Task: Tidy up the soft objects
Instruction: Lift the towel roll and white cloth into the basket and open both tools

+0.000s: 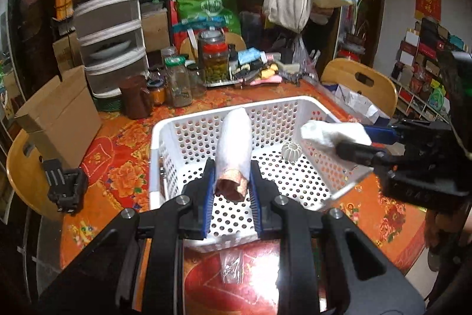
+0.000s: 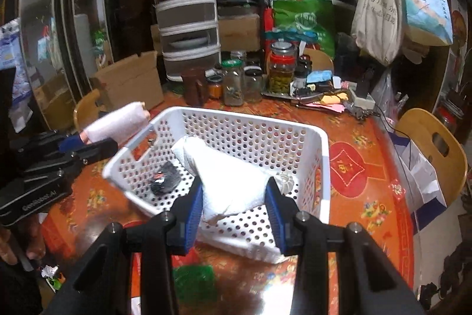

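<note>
Basket (image 1: 165, 132) on the worktop (image 1: 118, 155) held little; left tool (image 1: 231, 185) clamped a white roll (image 1: 234, 138), right tool (image 2: 236, 197) gripped folded cloth (image 2: 230, 179), neither dropped yet.

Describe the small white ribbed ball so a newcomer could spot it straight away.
Find the red floral table and the white perforated basket on it. The ribbed ball lies on the basket floor near the right wall. It is the only round, pumpkin-like grooved thing there, far smaller than the white rolls held above.
</note>
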`<action>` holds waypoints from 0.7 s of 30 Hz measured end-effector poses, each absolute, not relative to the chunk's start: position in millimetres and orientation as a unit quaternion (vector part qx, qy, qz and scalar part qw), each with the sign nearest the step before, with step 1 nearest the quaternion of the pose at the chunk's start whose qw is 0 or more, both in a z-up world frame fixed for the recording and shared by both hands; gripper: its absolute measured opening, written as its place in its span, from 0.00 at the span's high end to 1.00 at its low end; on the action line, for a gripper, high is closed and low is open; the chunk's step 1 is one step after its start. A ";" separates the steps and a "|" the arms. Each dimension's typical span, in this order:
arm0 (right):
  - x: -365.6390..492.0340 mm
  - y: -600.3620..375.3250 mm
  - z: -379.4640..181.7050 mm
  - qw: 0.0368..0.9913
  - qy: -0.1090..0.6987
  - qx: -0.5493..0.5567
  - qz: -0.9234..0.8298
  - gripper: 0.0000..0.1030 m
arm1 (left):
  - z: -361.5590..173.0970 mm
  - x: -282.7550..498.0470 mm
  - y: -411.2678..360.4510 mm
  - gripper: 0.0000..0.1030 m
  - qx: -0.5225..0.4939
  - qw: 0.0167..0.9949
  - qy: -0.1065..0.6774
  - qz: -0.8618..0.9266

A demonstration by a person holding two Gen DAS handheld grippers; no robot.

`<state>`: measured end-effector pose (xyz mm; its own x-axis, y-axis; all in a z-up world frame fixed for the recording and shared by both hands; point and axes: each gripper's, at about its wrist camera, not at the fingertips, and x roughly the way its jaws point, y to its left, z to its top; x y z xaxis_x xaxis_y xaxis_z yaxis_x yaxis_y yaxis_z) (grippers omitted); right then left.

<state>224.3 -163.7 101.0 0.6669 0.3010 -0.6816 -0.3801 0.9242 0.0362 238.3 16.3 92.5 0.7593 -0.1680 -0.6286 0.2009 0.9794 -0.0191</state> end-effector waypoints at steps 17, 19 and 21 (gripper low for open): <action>318.7 -142.0 24.9 0.847 0.502 -0.120 0.129 0.61 | -4.1 352.1 -1.8 0.81 0.004 0.865 0.496 -0.076; 321.1 -143.0 24.2 0.846 0.504 -0.113 0.130 0.58 | -3.8 351.4 0.6 0.80 0.000 0.867 0.492 -0.080; 321.2 -144.2 25.1 0.848 0.502 -0.105 0.130 0.50 | -0.9 349.1 1.6 0.67 -0.004 0.871 0.483 -0.084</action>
